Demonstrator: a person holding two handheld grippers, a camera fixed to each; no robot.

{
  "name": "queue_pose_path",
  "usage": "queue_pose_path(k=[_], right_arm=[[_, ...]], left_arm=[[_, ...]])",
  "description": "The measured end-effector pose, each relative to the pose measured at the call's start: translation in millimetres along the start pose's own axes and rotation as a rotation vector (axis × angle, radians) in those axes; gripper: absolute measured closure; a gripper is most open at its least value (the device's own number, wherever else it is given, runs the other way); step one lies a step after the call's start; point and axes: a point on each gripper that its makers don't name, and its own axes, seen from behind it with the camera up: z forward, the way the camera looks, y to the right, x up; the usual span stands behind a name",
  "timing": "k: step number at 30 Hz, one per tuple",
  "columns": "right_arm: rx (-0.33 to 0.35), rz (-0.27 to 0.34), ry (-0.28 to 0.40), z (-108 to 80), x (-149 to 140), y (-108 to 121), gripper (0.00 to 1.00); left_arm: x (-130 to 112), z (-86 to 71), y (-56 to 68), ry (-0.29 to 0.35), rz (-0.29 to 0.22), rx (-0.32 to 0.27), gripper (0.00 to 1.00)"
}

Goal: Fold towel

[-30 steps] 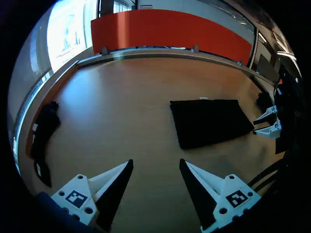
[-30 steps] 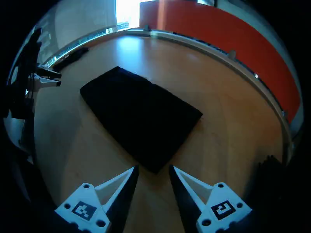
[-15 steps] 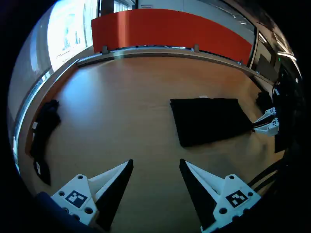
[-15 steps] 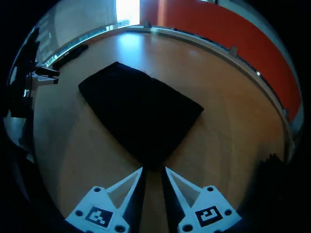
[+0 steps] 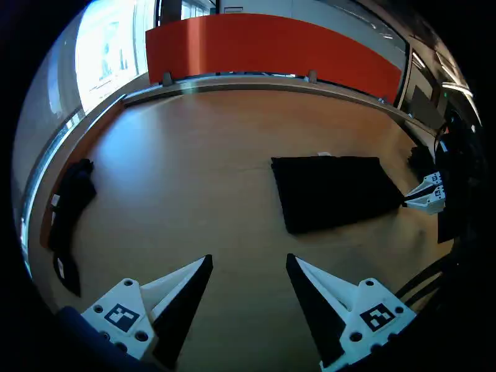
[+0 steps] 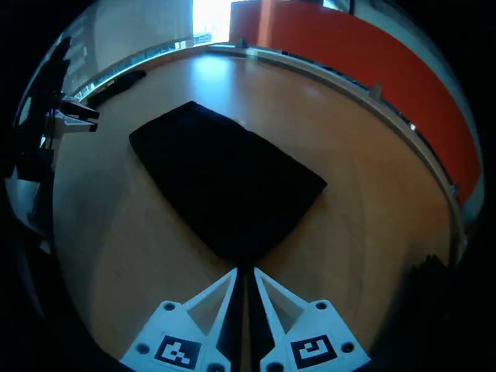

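Towel (image 6: pixel 229 186) corner is now pinched in my right claw (image 6: pixel 245 270), which narrowed within 1 second, while my left claw (image 5: pixel 248 256) hangs wide, so folding can start.

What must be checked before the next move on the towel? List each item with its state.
1. Towel lying flat on the table: ok.
2. Right gripper closed on the towel's near corner: ok, the corner runs in between its fingers.
3. Depth of that bite: cannot tell.
4. Left gripper at a towel corner: not ok; it is open, over bare table, apart from the towel.
5. Dark cloth at the table's edge kept apart from the towel: ok.
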Motion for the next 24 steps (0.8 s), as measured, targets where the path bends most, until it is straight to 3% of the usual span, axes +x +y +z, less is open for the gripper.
queue_pose_path(k=[10,24], right_arm=[[-0.028,-0.033,0.064,-12.6,38,2,0.96],[-0.028,-0.131,0.224,-35.7,140,-8,0.96]], left_arm=[[6,-1.3,-0.4,0.010,-0.007,0.000,0.12],[14,-7.2,-0.9,0.032,-0.035,0.003,0.13]])
